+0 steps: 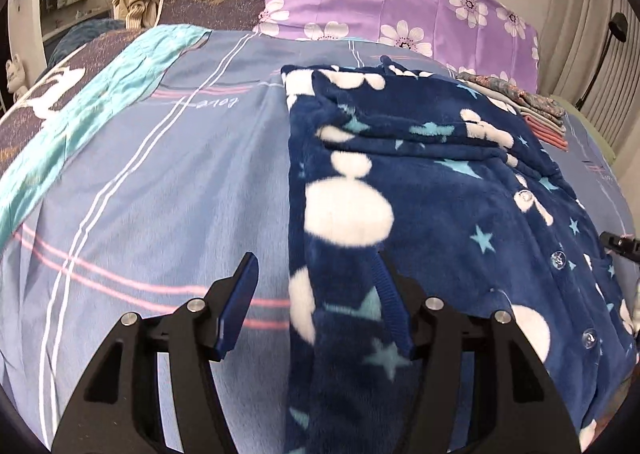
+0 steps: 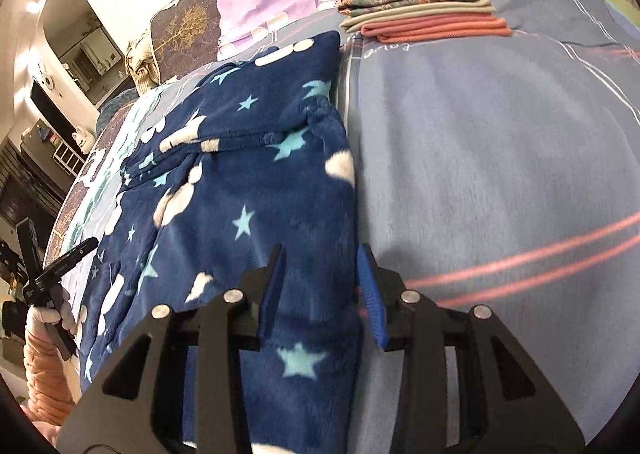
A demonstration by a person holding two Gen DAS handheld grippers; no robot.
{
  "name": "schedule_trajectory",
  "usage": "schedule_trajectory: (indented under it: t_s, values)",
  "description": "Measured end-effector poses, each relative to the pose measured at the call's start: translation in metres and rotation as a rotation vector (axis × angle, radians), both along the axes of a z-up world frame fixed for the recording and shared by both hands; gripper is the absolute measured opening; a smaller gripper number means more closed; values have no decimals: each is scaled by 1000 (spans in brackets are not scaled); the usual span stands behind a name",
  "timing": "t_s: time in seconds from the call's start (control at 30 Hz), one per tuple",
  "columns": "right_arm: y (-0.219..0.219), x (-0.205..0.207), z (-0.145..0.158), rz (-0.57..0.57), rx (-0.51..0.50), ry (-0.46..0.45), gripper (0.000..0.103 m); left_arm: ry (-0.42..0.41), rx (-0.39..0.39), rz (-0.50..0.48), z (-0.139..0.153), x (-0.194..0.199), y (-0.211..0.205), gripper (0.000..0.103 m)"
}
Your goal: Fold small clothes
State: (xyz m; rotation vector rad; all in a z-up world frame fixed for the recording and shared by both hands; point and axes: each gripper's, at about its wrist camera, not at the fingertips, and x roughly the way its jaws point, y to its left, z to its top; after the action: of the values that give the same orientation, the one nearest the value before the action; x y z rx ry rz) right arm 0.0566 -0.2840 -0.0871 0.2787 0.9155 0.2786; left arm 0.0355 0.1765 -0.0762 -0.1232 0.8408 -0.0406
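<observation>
The pajama top (image 1: 420, 189) lies flat on the bed (image 1: 160, 181), long axis near to far. We straddle its near end: left gripper (image 1: 320, 310) wide open over the left edge, right gripper (image 2: 324, 294) wide open over the right edge, neither holding cloth. Both equally near. Folded stack (image 2: 424, 9) sits far right, well apart.

Both hand-held grippers (image 1: 318, 304) (image 2: 322, 290) agape

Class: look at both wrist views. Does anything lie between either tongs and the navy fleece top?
Nothing visible does. The left tongs and right tongs each straddle an edge of the navy fleece top, jaws open.
</observation>
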Motion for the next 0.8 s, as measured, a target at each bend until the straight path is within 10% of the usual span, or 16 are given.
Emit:
schedule_trajectory:
  t_s: [0.8]
  values:
    - [0, -70, -3, -12, -25, -10, 42, -13, 93, -89, 0, -68, -41, 60]
